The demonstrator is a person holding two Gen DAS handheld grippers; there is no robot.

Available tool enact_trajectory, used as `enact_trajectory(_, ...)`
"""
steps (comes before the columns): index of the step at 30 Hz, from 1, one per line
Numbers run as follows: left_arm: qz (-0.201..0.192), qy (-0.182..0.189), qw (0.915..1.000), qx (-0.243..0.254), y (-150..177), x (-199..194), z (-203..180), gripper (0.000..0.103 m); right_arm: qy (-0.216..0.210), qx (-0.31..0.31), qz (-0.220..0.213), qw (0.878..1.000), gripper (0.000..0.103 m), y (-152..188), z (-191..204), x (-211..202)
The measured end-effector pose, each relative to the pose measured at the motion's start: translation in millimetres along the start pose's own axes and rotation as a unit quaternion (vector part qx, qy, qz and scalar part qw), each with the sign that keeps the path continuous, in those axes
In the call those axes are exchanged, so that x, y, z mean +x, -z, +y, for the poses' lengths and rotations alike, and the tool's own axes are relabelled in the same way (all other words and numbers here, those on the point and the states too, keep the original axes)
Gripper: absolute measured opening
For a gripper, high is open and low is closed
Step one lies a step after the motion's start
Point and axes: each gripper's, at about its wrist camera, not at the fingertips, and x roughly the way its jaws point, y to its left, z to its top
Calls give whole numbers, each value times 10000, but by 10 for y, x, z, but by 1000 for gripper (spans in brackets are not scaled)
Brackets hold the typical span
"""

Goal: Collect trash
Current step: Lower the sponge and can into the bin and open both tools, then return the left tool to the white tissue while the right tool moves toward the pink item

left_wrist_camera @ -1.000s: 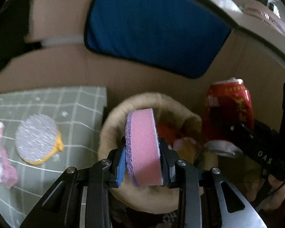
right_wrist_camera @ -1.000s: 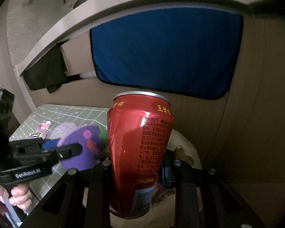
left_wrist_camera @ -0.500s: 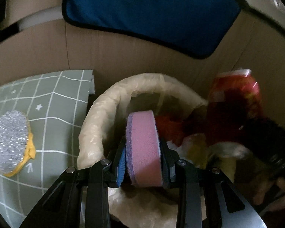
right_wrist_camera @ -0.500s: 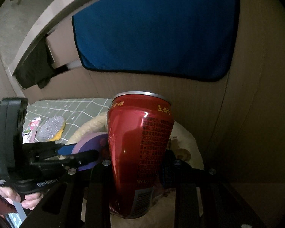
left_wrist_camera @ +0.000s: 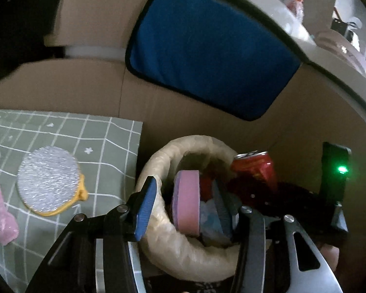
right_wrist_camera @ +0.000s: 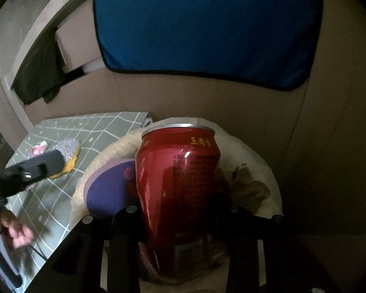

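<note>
Over the bag-lined bin, my left hand-held gripper spreads, releasing the pink sponge; my right hand-held gripper is loosening around the red can.

1. Cardboard wall: forms the backdrop; a vertical crease runs down it.
2. Blue cloth: black-trimmed, rounded corners, hangs flat against the cardboard wall, with its upper edge under the white ledge.
3. Green grid mat: white lines and small star marks; its rear edge meets the cardboard wall.
4. Black fabric: hangs below the ledge, left of the blue cloth.
5. White ledge, top surface: carries blurred items, including 1 bottle with an orange cap.
</note>
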Motion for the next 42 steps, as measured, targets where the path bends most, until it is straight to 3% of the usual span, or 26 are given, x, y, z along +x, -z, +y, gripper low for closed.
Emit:
enact_trajectory(5, -175, -183, 9994, 242, 56, -260, -57, 49, 238, -101, 33, 9997, 35, 18, 70, -8)
enact_trajectory(7, -236, -249, 9991, 241, 56, -351, -51, 49, 261, -128, -11, 9996, 48, 12, 102, -30)
enact_trajectory(9, -282, -290, 9990, 198, 53, -430, -20, 49, 283, -107, -99, 9995, 54, 7, 115, -78)
enact_trajectory(24, -948, -782, 9911, -506, 163, -1283, 481, 48, 131, -155, -436, 9988, 59, -79, 364, -527)
enact_trajectory(34, -1664, -1335, 9743, -716, 229, -1927, 766, 48, 152, -780, -1082, 9909, 59, -194, 875, -1008)
enact_trajectory(42, -1932, -1954, 9576, -864, 294, -2299, 1093, 48, 150, -1297, -1430, 9811, 55, -241, 1534, -1154)
